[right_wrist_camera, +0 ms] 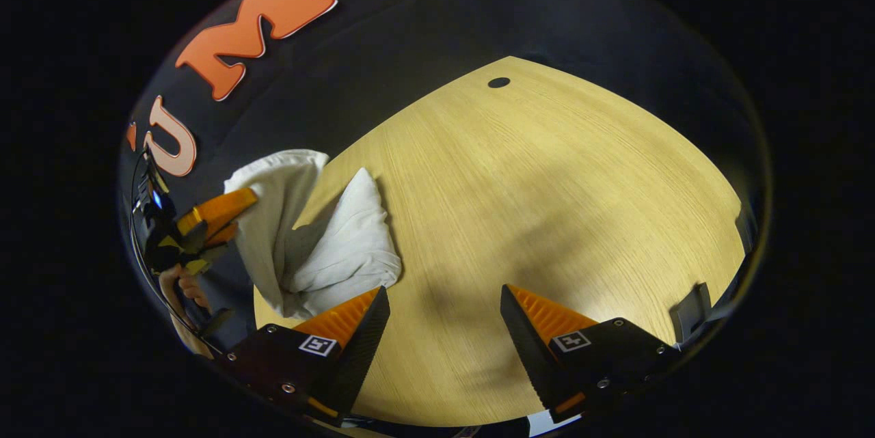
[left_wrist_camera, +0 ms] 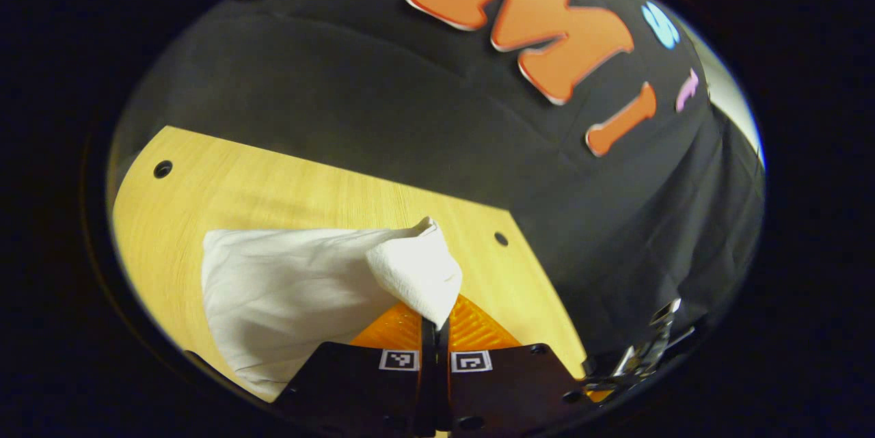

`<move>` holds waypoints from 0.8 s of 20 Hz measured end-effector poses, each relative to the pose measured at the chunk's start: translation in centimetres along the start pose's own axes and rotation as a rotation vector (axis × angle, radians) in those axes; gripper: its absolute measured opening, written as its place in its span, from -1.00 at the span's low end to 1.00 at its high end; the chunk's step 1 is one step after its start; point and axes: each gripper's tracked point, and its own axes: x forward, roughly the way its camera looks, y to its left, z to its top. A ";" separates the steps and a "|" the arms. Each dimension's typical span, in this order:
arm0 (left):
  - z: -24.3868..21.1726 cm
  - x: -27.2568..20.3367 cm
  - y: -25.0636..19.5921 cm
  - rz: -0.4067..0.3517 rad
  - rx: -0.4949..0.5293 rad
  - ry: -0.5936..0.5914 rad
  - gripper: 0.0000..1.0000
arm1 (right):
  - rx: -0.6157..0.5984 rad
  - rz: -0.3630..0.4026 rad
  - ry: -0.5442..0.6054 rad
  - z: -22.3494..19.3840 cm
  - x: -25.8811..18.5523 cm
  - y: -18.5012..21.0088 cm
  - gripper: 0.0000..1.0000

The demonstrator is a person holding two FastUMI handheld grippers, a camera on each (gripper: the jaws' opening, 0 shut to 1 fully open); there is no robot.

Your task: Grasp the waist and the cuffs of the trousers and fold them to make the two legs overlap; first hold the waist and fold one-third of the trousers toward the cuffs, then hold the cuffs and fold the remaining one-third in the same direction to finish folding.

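Trousers (left_wrist_camera: 287, 294), white and soft, lie bunched at the lower left of the left gripper view, on the pale wooden counter (left_wrist_camera: 273, 185). One corner of the cloth is lifted and caught at lower centre, where the left tongs (left_wrist_camera: 435, 329) are pressed together on it, both fingers pinching the fabric. The cloth looks light and limp: it sags from the pinch, creases freely, and would likely slip or bunch if taken by too little of the hem. I judge a firm bite on a doubled edge, the waist or a cuff, to be the safest hold; which end is pinched now I cannot tell.

In the right gripper view the same trousers (right_wrist_camera: 328, 247) show at middle left, heaped with one fold standing up, and the other tongs hold their raised end at far left, a hand (right_wrist_camera: 184, 288) below them. At the bottom of that view the right tongs (right_wrist_camera: 444, 315) stand wide apart over bare wood, holding nothing, just beside the edge of the cloth.

Smooth and flat, the counter should let the fabric slide. It has small round holes (right_wrist_camera: 498, 83) near its edges, and a dark cloth wall (left_wrist_camera: 383, 83) closes the booth behind it.
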 end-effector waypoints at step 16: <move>-10.9 7.0 -2.7 0.114 0.308 0.177 0.64 | -0.014 -0.015 0.018 0.1 -0.9 -2.5 0.97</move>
